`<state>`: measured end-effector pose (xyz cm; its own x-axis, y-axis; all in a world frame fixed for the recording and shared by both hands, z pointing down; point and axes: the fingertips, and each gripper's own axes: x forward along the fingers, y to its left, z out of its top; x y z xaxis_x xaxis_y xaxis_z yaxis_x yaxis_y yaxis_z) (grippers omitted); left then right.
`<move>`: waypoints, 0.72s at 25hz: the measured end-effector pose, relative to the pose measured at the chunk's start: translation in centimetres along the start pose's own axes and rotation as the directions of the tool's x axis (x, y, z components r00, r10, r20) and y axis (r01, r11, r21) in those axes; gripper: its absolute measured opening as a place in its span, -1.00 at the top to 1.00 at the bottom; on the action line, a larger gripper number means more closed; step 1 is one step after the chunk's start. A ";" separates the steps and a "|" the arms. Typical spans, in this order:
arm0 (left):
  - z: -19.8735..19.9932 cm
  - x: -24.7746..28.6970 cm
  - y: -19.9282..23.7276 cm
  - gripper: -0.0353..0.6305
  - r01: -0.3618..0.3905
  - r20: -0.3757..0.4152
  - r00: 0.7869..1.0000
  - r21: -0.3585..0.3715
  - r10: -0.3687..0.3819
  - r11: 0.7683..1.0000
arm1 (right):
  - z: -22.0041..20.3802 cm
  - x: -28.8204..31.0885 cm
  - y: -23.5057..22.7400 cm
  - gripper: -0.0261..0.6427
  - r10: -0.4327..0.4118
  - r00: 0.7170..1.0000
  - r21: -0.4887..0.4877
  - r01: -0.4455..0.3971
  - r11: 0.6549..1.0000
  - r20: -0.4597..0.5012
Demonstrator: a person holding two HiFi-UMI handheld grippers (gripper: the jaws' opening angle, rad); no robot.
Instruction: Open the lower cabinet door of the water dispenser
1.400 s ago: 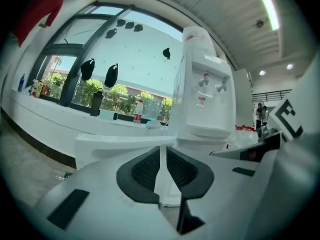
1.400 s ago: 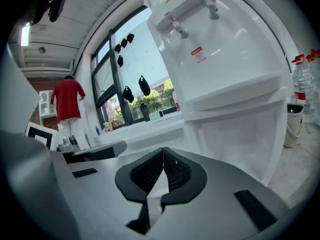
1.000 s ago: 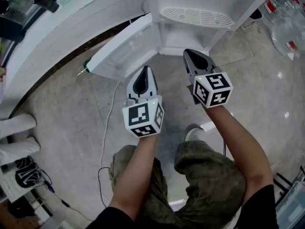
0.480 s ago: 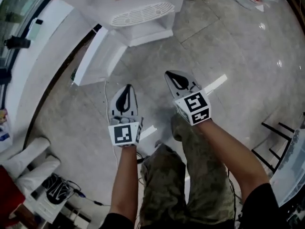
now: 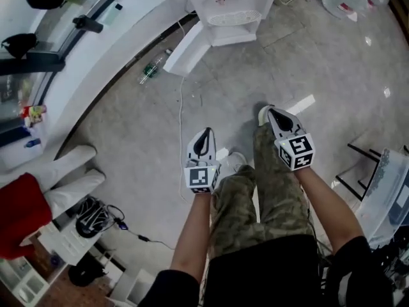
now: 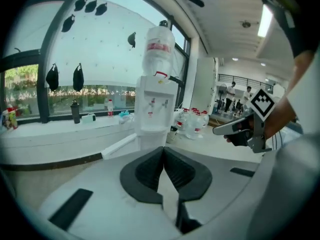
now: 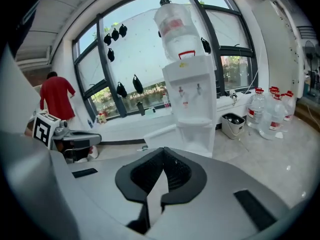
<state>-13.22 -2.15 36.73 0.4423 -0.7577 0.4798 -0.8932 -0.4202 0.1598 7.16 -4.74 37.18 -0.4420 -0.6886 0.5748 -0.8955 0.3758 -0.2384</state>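
Far up the grey stone floor (image 5: 128,126) in the head view stands a tall white plastic water dispenser (image 5: 233,5). Its white lower cabinet door (image 5: 185,48) is swung wide open toward the left. A small green bottle (image 5: 149,72) lies on the floor just beside the door's free edge. Well apart from the dispenser, the left gripper (image 5: 204,133) and the right gripper (image 5: 273,112) hang above the person's camouflage-patterned trousers (image 5: 278,197). Each carries a cube with black-and-white square markers, and neither touches anything.

Along the left gripper view, that gripper's dark ribbed pads meet with nothing between them. Beyond them the dispenser carries an inverted clear water bottle (image 6: 159,49) with a red label, its print too small to read. How much it holds I cannot tell. Clear red-capped jugs (image 6: 192,124) cluster on the floor at the dispenser's right. A dark flask (image 6: 75,111) stands on the long white desk (image 6: 50,134) under the window.

Along the right gripper view, the pads are likewise pressed together and empty. The open door juts out at the left of the dispenser body. A small white bin with a dark liner (image 7: 232,124) sits near the dispenser's right side, its contents hidden. The jugs stand past it. A person in a red shirt (image 7: 57,99) stands by the window at the left.
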 end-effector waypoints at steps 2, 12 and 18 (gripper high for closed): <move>1.0 -4.3 -1.5 0.88 0.022 -0.009 1.000 -0.051 -0.022 0.998 | 1.4 -3.5 2.3 0.93 0.005 1.000 0.003 -0.005 1.000 -0.007; 3.9 -21.0 -3.1 0.88 0.076 -0.009 0.997 -0.050 -0.077 0.996 | 10.1 -20.6 10.1 0.93 -0.001 1.000 -0.126 0.004 0.992 0.019; 7.0 -22.4 -4.5 0.88 -0.047 0.017 0.999 -0.105 0.049 0.993 | 10.8 -27.8 8.0 0.93 -0.041 0.997 -0.126 0.049 0.991 0.064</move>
<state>-18.51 13.24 19.24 0.3993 -0.7856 0.4727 -0.9165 -0.3293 0.2269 11.73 10.72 10.81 -0.4073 -0.7415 0.5332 -0.9023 0.4171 -0.1093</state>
